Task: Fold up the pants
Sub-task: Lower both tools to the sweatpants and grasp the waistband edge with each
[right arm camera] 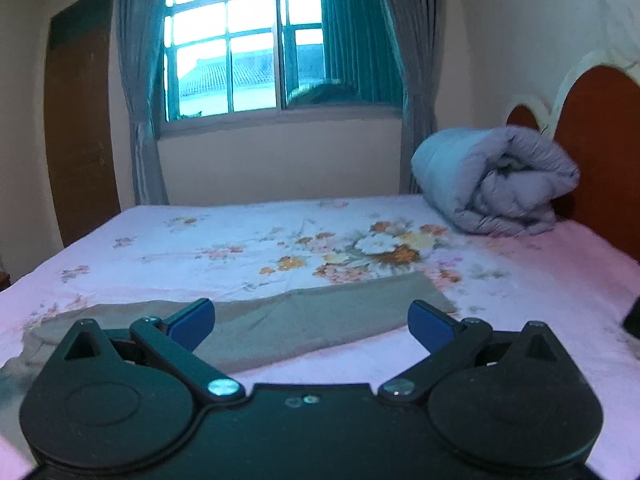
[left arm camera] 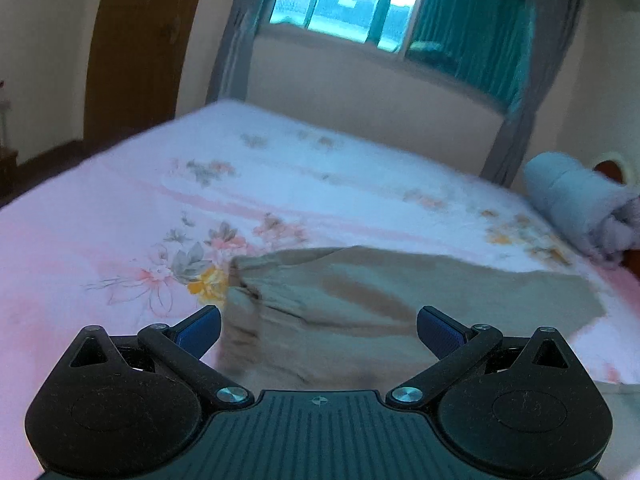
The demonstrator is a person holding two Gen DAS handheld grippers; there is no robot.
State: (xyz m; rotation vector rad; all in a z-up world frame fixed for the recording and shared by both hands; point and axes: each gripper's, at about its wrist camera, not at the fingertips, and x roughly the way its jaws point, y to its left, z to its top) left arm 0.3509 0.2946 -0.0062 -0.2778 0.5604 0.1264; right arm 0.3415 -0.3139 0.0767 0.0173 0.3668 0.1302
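Observation:
Tan pants lie flat on a bed with a pink floral sheet. In the left wrist view the gathered waistband end is at the left and the cloth runs right. My left gripper is open, empty, just above the near edge of the pants. In the right wrist view the pants stretch as a long strip, leg end toward the right. My right gripper is open and empty, hovering over the leg part. The sheet shows there too.
A rolled grey quilt lies at the head of the bed against a red headboard; it also shows in the left wrist view. A window with curtains and a brown door are behind the bed.

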